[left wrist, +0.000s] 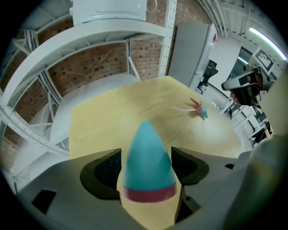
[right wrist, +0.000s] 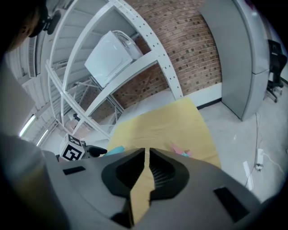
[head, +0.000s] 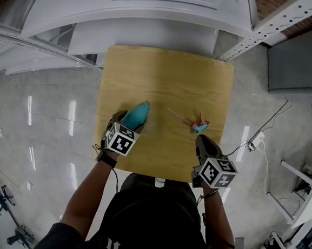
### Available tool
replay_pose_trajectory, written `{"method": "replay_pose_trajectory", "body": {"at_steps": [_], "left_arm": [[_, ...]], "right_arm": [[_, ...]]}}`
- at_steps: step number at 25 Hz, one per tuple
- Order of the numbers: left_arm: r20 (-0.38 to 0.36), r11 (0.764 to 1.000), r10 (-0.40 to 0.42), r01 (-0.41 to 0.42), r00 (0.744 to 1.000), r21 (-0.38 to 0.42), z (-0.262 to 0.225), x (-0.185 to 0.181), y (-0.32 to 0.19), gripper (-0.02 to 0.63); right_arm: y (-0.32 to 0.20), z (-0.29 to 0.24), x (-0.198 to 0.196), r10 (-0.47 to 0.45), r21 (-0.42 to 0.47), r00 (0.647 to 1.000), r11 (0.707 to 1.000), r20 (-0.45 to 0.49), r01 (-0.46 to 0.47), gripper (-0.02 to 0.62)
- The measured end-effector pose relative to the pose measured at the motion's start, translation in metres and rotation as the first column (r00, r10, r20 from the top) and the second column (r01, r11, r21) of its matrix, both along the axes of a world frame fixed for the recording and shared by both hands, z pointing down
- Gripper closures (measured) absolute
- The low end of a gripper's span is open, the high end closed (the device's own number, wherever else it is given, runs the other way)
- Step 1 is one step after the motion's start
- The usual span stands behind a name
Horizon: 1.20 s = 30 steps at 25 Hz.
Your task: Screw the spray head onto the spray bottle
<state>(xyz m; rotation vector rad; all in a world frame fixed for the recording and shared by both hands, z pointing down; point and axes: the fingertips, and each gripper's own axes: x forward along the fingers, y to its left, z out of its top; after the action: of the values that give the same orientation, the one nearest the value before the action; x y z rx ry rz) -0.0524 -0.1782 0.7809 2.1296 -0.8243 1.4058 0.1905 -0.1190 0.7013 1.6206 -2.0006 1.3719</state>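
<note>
The wooden table (head: 166,68) lay under both my hands; on its left half was the teal spray bottle (head: 136,116), apparently on its side, long axis running away from me and slightly to the right in the head view; in the left gripper view its broad end with the dark red band sat nearest the camera and its tapered end pointed away across the table.

My left gripper (left wrist: 146,164) pointed steeply down at that broad end; its jaws stood wide, one on each side of the bottle; I saw table showing beside the bottle at the right pad, so I judged that nothing was yet clamped.

My right gripper (right wrist: 147,155) held its jaws together with only a thin slit between them and nothing in it; it hung over the near right part of the table.

The spray head (head: 199,126), pink and teal, lay just ahead of that right gripper and well apart from the bottle; its thin dip tube (head: 177,115) trailed from it toward the bottle's side.

So the bottle was the left hand's to take, straight between its jaws; the spray head lay nearer the right, whose jaws would have to part first.
</note>
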Motion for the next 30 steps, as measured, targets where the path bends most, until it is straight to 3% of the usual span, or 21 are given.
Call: {"method": "replay_pose_trajectory", "body": {"at_steps": [11,18,21,25,30], "left_arm": [[0.122,0.995,0.098,-0.097,0.988,-0.016,0.032,0.007,-0.012,0.229],[0.155,0.984,0.17,-0.157,0.973,-0.089,0.058,0.014,0.0,0.158],[0.157,0.98,0.187,-0.172,0.97,-0.105,0.061,0.017,-0.001,0.156],[0.161,0.974,0.213,-0.196,0.964,-0.112,0.061,0.02,0.001,0.155],[0.168,0.971,0.232,-0.218,0.958,-0.098,0.061,0.024,-0.002,0.155]], "right_arm": [[-0.003,0.07,0.034,0.155,-0.192,0.988,0.97,0.003,-0.151,0.502],[-0.004,0.104,0.049,0.278,-0.301,0.961,0.916,-0.002,-0.266,0.462],[-0.011,0.115,0.052,0.31,-0.334,0.951,0.896,-0.006,-0.294,0.454],[-0.016,0.125,0.053,0.316,-0.375,0.947,0.872,-0.057,-0.314,0.443],[-0.019,0.13,0.054,0.236,-0.415,0.955,0.862,-0.179,-0.29,0.445]]}}
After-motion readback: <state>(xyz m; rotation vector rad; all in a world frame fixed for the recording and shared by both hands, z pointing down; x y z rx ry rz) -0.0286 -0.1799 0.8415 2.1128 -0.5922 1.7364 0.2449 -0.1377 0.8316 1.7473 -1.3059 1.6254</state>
